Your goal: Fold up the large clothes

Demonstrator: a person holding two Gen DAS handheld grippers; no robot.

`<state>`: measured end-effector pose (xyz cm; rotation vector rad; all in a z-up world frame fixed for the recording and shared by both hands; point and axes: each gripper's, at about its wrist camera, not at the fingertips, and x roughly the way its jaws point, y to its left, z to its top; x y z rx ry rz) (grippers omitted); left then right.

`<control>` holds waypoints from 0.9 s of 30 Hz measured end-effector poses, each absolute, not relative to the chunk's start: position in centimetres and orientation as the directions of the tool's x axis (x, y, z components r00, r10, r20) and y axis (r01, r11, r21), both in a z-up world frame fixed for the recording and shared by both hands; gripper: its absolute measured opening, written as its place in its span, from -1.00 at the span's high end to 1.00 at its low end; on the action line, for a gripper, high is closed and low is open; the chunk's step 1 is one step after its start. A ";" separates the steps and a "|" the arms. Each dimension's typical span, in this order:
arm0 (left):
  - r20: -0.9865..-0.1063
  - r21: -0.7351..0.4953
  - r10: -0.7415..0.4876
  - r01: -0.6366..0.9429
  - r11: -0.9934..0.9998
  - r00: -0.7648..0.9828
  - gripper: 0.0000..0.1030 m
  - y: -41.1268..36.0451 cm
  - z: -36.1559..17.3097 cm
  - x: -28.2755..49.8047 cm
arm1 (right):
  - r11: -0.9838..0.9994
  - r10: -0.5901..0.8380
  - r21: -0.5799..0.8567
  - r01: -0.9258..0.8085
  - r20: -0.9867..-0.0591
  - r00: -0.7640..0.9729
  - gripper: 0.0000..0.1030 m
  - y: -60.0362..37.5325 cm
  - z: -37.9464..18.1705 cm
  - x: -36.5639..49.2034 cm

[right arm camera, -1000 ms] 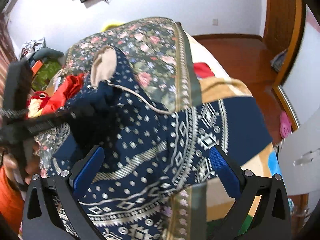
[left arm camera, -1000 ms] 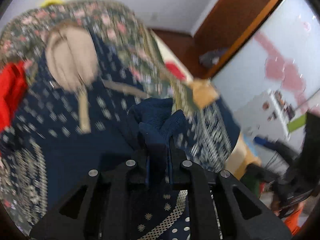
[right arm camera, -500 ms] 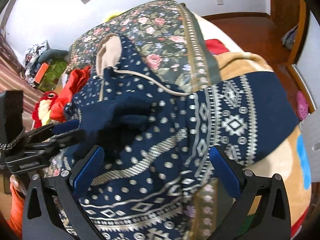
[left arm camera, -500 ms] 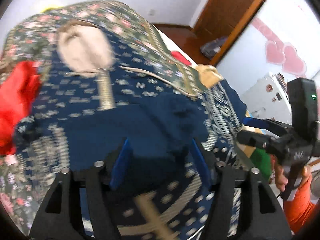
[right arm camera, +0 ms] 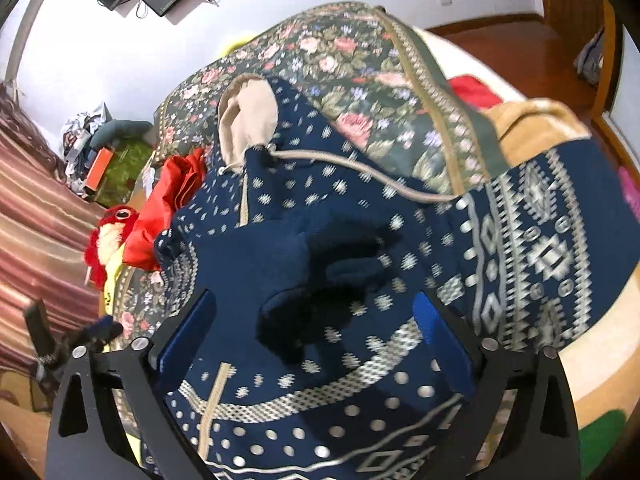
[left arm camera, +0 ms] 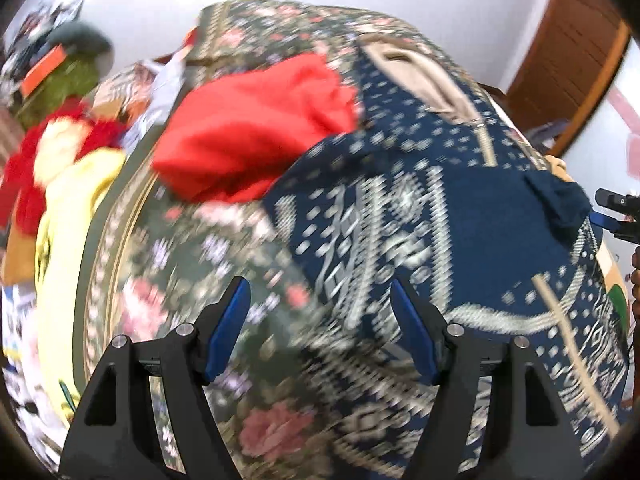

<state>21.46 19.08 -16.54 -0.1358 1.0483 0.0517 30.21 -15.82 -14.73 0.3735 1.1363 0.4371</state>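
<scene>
Your navy patterned hoodie lies spread across the floral bedspread, its beige-lined hood toward the far wall and a dark sleeve folded in over its middle, with a red garment just beside its left edge. Your right gripper hangs over that folded sleeve, jaws wide and closing with only loose cloth under them. Your left gripper hovers over the hoodie's left edge and the bedspread, jaws opening and clamping nothing.
</scene>
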 end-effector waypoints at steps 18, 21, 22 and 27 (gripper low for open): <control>-0.893 -0.045 0.015 -0.123 0.991 0.450 -0.60 16.1 -25.5 22.0 | 0.794 0.573 0.604 0.067 -0.780 0.251 0.30 -15.3 -19.2 34.5; -0.882 -0.022 0.060 -0.168 0.986 0.468 -0.36 16.6 -25.6 22.8 | 0.803 0.550 0.590 0.085 -0.788 0.276 0.62 -15.2 -19.2 34.8; -0.877 0.005 0.088 -0.174 0.985 0.472 -0.10 16.5 -25.5 22.9 | 0.811 0.538 0.579 0.081 -0.793 0.287 0.71 -15.2 -19.0 34.7; -0.838 -0.049 0.079 -0.219 0.975 0.540 0.73 18.2 -23.2 22.6 | 0.864 0.478 0.497 -0.080 -0.760 0.440 0.74 -15.3 -13.8 32.5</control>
